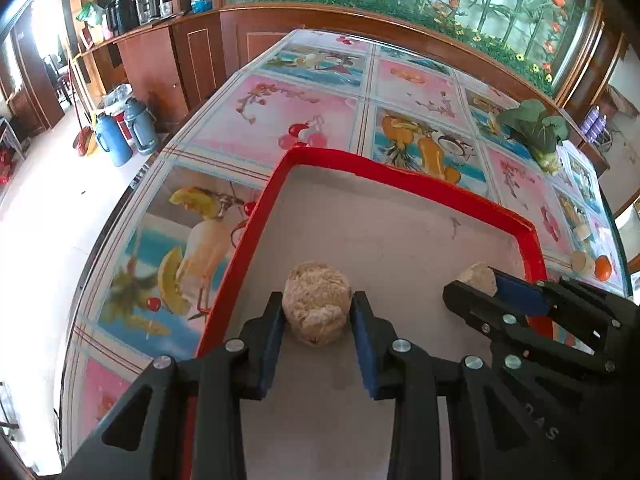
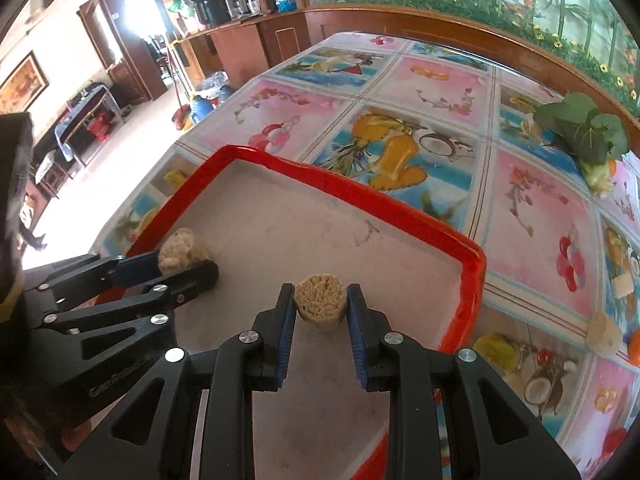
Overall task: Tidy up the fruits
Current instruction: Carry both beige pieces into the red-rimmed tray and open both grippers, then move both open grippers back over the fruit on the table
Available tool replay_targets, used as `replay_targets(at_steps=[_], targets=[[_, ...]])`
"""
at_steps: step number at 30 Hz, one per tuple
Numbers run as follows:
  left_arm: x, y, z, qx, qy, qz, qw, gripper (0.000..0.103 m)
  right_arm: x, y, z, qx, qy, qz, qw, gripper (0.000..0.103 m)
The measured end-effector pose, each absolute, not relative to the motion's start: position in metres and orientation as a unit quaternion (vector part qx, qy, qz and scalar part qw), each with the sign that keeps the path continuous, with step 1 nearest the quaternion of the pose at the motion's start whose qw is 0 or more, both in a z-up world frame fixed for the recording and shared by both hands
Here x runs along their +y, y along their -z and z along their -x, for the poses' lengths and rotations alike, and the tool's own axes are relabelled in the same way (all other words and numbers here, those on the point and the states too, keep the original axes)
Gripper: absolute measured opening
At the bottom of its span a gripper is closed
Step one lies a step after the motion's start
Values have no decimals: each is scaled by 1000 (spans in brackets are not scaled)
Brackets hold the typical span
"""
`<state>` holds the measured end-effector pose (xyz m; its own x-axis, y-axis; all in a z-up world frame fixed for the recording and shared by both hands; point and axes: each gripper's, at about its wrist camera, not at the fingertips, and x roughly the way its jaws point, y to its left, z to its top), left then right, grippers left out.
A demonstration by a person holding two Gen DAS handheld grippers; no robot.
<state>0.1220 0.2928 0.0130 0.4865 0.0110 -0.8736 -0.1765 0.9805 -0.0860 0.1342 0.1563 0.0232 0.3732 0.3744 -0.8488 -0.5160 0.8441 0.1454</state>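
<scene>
A red-rimmed tray (image 1: pixel 404 178) with a grey floor lies on the table; it also shows in the right wrist view (image 2: pixel 360 196). My left gripper (image 1: pixel 318 316) is shut on a beige fibrous fruit piece (image 1: pixel 316 306) just above the tray floor. It shows in the right wrist view (image 2: pixel 180 266) with its piece (image 2: pixel 180 248). My right gripper (image 2: pixel 320 304) is shut on a smaller beige piece (image 2: pixel 320 300) over the tray. It shows at the right of the left wrist view (image 1: pixel 480 284), holding its piece (image 1: pixel 478 276).
A leafy green vegetable (image 2: pixel 584 132) lies at the table's far right. Beige pieces (image 2: pixel 604 334) and an orange fruit (image 1: pixel 603 268) lie on the fruit-patterned tablecloth (image 2: pixel 528 232) right of the tray. A wooden cabinet (image 1: pixel 256 40) stands beyond the table; thermoses (image 1: pixel 112 140) are on the floor left.
</scene>
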Motion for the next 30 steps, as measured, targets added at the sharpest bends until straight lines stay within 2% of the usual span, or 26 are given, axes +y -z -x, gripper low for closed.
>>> replay_targets(at_steps=[9, 11, 15, 17, 20, 30], targets=[[289, -13, -122, 505, -65, 72, 857, 39, 159, -21, -136, 492, -261, 83, 827, 28], [288, -13, -120, 507, -70, 67, 857, 49, 157, -22, -135, 492, -257, 84, 828, 32], [284, -19, -113, 498, -86, 51, 861, 61, 147, -27, -130, 491, -255, 77, 830, 32], [282, -21, -110, 497, -94, 46, 861, 72, 145, -30, -126, 489, -254, 80, 831, 32], [279, -25, -103, 494, -102, 36, 863, 76, 142, -34, -119, 489, -253, 86, 830, 33], [271, -35, -74, 498, -111, 32, 859, 77, 131, -51, -88, 483, -267, 100, 828, 33]])
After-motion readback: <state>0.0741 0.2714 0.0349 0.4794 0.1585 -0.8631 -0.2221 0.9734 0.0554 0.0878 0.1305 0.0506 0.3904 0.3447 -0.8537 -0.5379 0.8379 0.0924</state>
